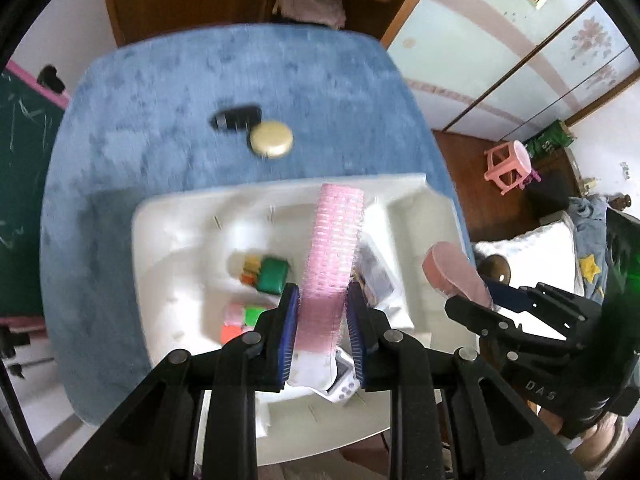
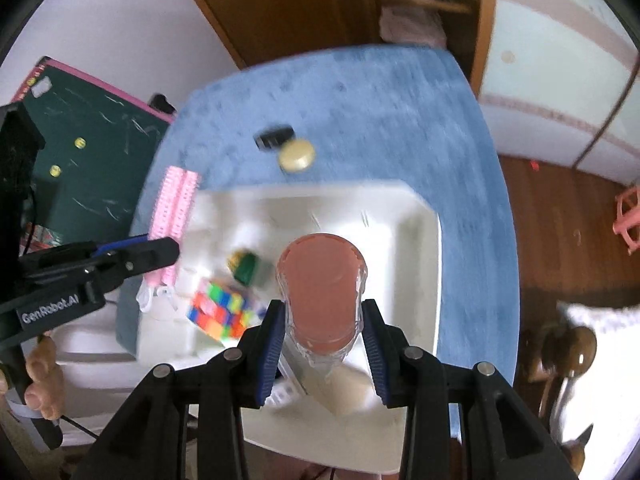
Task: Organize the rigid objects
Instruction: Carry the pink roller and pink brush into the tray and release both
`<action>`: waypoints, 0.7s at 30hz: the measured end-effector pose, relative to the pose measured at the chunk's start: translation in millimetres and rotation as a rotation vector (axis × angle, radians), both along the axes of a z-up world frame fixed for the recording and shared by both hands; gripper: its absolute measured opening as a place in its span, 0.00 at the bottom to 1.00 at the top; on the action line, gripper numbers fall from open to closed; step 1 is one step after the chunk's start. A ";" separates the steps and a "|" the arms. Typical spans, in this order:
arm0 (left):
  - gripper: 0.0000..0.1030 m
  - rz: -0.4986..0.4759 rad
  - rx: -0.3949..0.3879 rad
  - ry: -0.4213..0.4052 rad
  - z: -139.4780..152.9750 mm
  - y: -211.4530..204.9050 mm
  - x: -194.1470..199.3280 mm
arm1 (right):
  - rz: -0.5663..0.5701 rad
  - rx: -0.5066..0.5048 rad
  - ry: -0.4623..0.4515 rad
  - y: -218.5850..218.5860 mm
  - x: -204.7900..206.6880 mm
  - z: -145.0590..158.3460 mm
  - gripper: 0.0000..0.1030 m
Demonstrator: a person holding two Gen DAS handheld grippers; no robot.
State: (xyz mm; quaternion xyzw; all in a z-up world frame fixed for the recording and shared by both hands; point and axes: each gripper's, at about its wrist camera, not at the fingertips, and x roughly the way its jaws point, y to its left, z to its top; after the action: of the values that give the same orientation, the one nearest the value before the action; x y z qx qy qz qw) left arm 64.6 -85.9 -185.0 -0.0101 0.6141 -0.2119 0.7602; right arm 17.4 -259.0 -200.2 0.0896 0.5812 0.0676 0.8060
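A pink bristly hair roller point(image 1: 338, 240) stands between the pads of my left gripper point(image 1: 322, 296), which is shut on it above the white divided tray point(image 1: 400, 184). The right wrist view shows that roller point(image 2: 176, 204) and the left gripper point(image 2: 160, 248) over the tray's left edge. My right gripper point(image 2: 324, 308) is shut on a clear jar with a pinkish-brown lid point(image 2: 320, 280), held over the tray point(image 2: 420, 216). In the left wrist view the jar point(image 1: 448, 268) and right gripper point(image 1: 480, 298) are at the right. A colourful cube point(image 2: 220, 312) and a green block point(image 2: 246, 266) lie in the tray.
The tray sits on a blue-covered table point(image 1: 200, 80). A black object point(image 1: 236, 118) and a gold disc point(image 1: 272, 138) lie on the cloth beyond it. A green chalkboard point(image 2: 92, 148) stands to the left, a pink stool point(image 1: 508, 166) on the wooden floor to the right.
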 end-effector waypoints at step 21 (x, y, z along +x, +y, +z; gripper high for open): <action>0.46 -0.080 0.111 0.045 -38.0 -29.5 -42.8 | -0.030 -0.033 0.082 -4.9 -22.1 -50.4 0.49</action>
State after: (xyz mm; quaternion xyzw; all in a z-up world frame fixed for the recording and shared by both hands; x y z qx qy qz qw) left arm 21.8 -115.4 -223.0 0.0520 0.6419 -0.2074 0.7364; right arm -4.7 -263.8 -250.6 0.0877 0.6135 0.0419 0.7837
